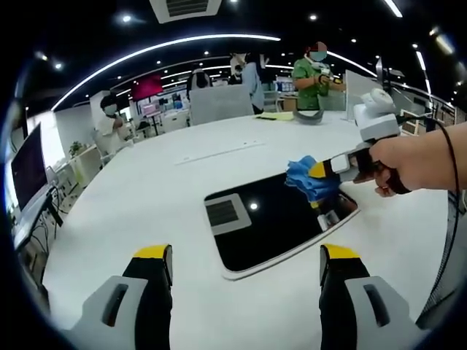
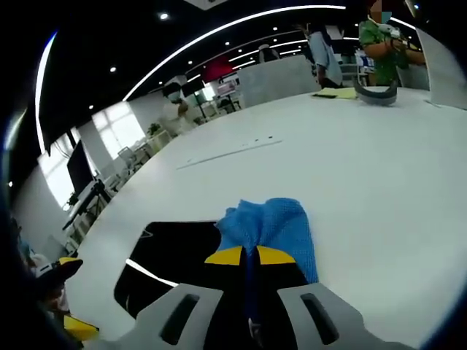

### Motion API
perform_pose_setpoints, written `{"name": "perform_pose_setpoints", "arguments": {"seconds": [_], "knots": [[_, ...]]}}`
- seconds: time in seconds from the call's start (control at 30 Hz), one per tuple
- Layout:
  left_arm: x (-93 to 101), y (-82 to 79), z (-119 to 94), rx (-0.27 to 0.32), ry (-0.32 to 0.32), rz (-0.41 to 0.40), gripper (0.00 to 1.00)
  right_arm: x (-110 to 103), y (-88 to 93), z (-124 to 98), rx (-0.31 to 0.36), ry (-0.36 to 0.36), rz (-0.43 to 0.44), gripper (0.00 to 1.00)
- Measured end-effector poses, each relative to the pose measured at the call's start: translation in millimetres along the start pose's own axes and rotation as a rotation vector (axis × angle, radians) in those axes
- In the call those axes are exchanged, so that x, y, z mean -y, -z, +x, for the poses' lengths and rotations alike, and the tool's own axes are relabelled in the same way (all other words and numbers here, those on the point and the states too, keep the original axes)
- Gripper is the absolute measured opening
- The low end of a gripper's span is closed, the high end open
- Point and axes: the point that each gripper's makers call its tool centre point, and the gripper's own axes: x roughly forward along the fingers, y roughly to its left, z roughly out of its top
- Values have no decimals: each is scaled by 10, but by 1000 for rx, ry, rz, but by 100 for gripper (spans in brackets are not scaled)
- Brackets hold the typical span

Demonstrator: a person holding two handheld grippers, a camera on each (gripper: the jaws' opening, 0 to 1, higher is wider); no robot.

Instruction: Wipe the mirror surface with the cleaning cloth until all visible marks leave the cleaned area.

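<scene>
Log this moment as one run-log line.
stage: wiping | right gripper: shut on blue cleaning cloth, cloth on mirror far edge | left gripper: open, holding nothing, near mirror's near edge | surface: white table

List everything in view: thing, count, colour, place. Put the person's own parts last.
Rectangular mirror with a dark reflective face and pale rim: one, flat on the table, between the two grippers.
Blue cleaning cloth: one, bunched, clamped in the right gripper, lying on the mirror's far edge.
Large white table: one, under everything.
Yellow flat item: one, far side of the table.
Dark curved object: one, far side of the table, beside the yellow item.
Bystanders: several, standing beyond the table; one in green.
Dark monitor: one, left of the table.
Left gripper: grey with yellow-tipped jaws, wide apart, holding nothing.
Right gripper: same colours, jaws closed on the cloth.
Hand: one, gripping the right gripper's handle.
</scene>
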Motion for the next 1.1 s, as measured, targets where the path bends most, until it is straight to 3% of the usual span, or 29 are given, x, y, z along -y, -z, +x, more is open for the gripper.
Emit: {"name": "perform_pose_setpoints", "arguments": {"seconds": [0.57,1.1], "knots": [[-18,-43,-30,16,-3,0,83,-31,96,-127,3,7,-15,1],[-35,-63,-39,24,-7,-5,83,-27,95,-114,1,13,-29,1]]}}
